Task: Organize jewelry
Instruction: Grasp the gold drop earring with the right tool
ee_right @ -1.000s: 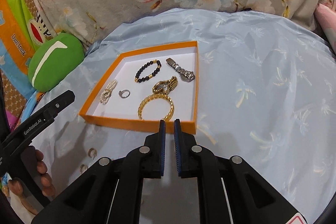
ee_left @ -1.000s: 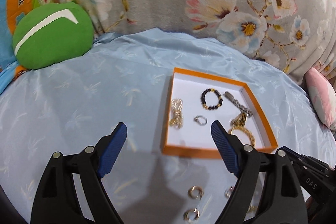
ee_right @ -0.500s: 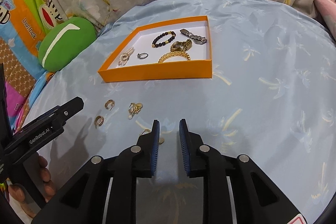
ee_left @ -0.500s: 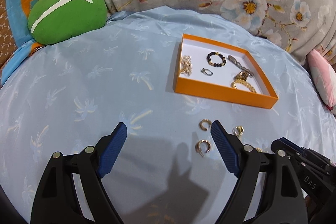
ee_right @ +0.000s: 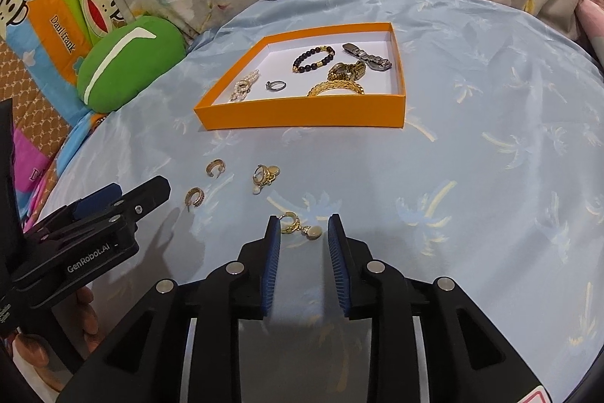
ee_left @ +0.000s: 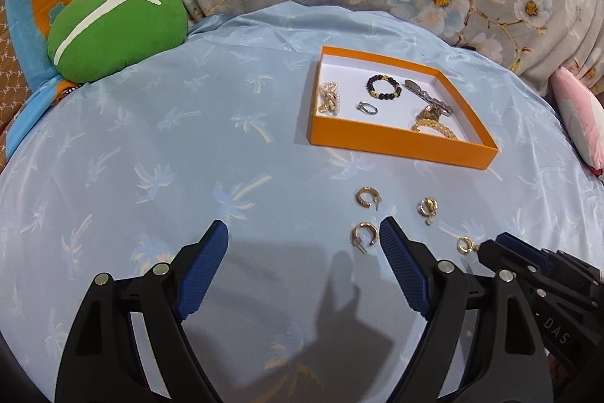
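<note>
While your right gripper stands partly spread, a gold drop earring lies on the blue cloth between its fingertips, not yet pinched. Your left gripper is spread wide and holds nothing. On your side of the orange tray lie two gold hoops and a second drop earring. Inside the tray rest a beaded bracelet and a silver ring.

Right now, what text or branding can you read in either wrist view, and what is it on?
"GenRobot.AI": side of the left gripper.
"DAS": body of the right gripper; possibly part of a longer word.
"Daul frank": cartoon-monkey fabric.
Badge on the monkey's cap: too small to read.
</note>
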